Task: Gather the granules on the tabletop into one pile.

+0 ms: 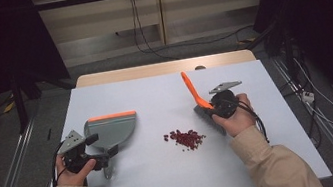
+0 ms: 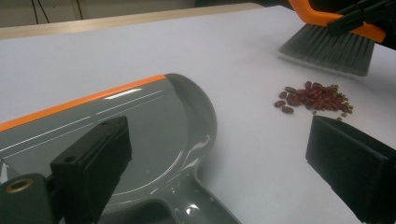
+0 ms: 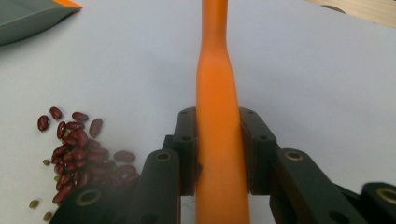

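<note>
A grey dustpan (image 1: pixel 111 127) with an orange lip lies on the white table at the left. My left gripper (image 1: pixel 103 146) is open, with its jaws wide apart on either side of the dustpan's handle (image 2: pixel 187 210). A small pile of red beans (image 1: pixel 187 138) sits at the table's middle, right of the dustpan (image 2: pixel 140 135). My right gripper (image 1: pixel 214 106) is shut on the orange handle (image 3: pixel 217 116) of a brush (image 1: pixel 195 94), whose grey bristles (image 2: pixel 327 46) rest just beyond the beans (image 2: pixel 317 98). The beans (image 3: pixel 74 149) lie left of my right gripper (image 3: pixel 219 140).
The white table cover (image 1: pixel 167 174) has bare room in front of and behind the beans. A wooden table edge (image 1: pixel 165 67) runs along the back. Cables (image 1: pixel 319 110) hang off the right side. A few small green beans (image 3: pixel 39 205) are mixed in the pile.
</note>
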Tool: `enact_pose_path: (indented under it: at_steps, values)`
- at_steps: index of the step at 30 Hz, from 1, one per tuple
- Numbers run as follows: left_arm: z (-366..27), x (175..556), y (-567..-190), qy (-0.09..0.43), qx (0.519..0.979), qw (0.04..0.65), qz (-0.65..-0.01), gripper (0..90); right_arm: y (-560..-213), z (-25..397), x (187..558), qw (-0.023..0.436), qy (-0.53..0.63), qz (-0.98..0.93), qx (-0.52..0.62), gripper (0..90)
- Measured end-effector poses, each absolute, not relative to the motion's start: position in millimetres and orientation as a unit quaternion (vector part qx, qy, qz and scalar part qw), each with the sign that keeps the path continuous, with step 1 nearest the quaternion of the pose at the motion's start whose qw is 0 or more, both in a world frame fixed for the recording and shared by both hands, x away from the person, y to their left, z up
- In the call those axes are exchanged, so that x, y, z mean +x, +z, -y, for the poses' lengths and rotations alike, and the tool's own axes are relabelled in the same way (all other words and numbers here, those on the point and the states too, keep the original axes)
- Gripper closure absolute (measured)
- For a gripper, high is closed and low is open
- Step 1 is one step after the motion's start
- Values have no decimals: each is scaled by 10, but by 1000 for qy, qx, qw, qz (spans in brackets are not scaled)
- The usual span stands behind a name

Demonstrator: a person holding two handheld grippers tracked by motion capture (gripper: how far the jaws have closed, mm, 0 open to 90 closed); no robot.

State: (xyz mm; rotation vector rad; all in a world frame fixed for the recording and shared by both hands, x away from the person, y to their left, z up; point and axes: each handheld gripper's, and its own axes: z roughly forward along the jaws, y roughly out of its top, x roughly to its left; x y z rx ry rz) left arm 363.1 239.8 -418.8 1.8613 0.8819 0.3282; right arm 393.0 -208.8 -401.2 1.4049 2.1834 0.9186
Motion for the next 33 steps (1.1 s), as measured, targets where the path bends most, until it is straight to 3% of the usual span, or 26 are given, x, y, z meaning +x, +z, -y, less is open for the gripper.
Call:
enact_pose_path:
  at_steps: [11, 33]
  values:
    - [-2392, 3631, -4190, 137, 769, 504, -368, 68, -4128, 1899, 3746, 221, 330, -767, 504, 714]
    - [-2398, 3642, -4197, 136, 772, 503, -364, 68, -4147, 1612, 3806, 218, 346, -764, 500, 713]
